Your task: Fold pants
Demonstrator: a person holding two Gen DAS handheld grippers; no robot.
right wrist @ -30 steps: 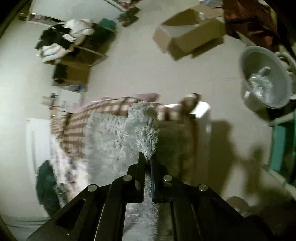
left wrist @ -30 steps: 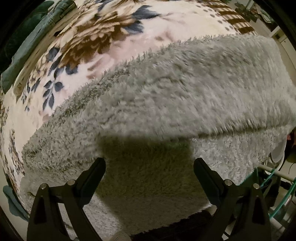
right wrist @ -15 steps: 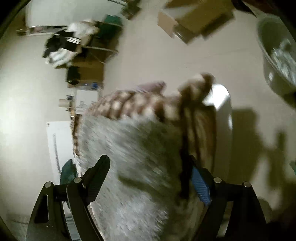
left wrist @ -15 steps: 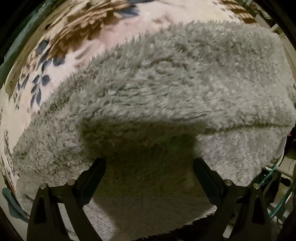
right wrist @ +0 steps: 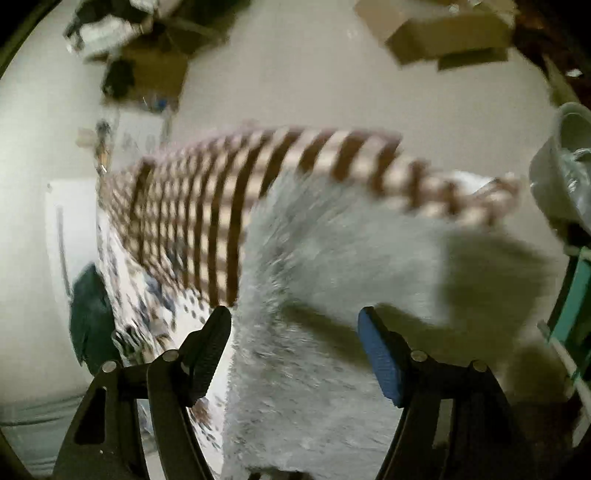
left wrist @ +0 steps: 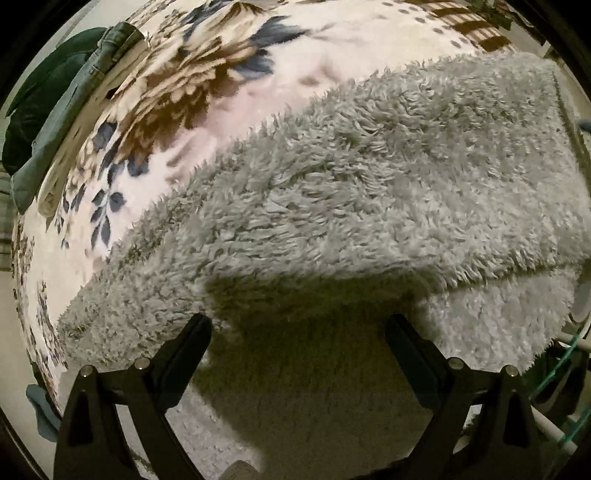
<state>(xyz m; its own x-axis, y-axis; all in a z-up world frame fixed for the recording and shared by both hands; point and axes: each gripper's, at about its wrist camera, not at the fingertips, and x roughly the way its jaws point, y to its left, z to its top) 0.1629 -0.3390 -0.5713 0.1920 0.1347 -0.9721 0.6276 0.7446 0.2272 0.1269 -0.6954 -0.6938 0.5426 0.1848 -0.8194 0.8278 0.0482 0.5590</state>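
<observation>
The pants [left wrist: 369, 192], a shaggy grey fleece pair, lie folded over on a bed covered by a flowered blanket [left wrist: 207, 74]; the upper layer ends in a fold edge that crosses the left wrist view, with a lower layer showing beneath it toward the near edge of the bed. The left gripper [left wrist: 297, 339] hangs just above the lower layer, fingers wide apart and holding nothing, its shadow cast on the fleece. The right gripper [right wrist: 295, 325] is likewise spread wide, fingers apart and empty, above the pants [right wrist: 332, 277]; this view is blurred. A brown checked blanket [right wrist: 207, 192] covers the far end of the bed. Dark green clothing [left wrist: 44, 96] lies along the left edge of the bed. A cardboard box [right wrist: 443, 33] sits on the floor beyond.
</observation>
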